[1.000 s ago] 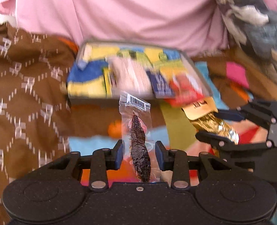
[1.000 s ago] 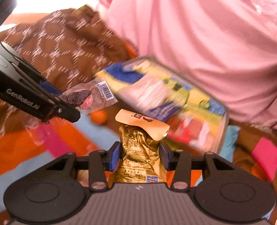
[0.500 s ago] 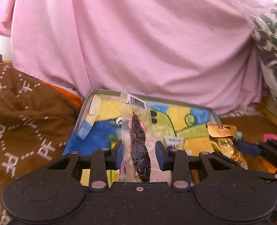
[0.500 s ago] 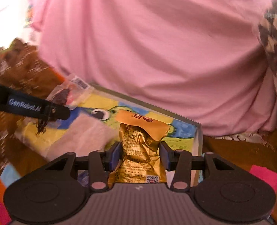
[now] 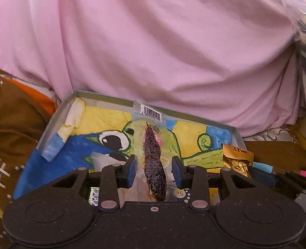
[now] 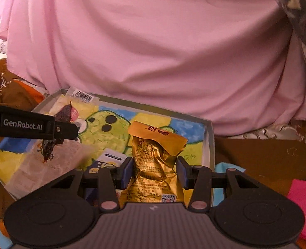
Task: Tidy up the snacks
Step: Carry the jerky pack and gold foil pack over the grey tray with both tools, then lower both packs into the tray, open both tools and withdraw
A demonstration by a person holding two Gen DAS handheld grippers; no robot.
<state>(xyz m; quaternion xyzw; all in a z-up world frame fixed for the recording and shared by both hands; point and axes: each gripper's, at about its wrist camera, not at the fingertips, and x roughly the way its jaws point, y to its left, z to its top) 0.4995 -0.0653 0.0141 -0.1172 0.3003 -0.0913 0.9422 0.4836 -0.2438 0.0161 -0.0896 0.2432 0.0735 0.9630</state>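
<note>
A wide pink cloth fills the far half of both wrist views, draped in soft folds, with a brown patterned fabric bunched at the left and a black-and-cream patterned cloth at the far right. Just in front of the pink cloth lies a shallow grey tray, its floor lined with a bright cartoon drawing in yellow, blue and green; a few flat packets lie on its near part, a pale translucent one towards the left. Over the tray, the left gripper is clamped on a clear snack packet that holds a dark, ridged dried piece, the packet standing upright with its barcode label at the far end. The right gripper is to the right of it, closed on a crumpled gold foil snack pouch whose flat orange-gold top flap leans forward over the right part of the tray. In the right wrist view the left gripper's black finger, printed with white lettering, reaches in from the left with the dark snack hanging above the tray's left side. A pink patch shows near right on the bedding.
</note>
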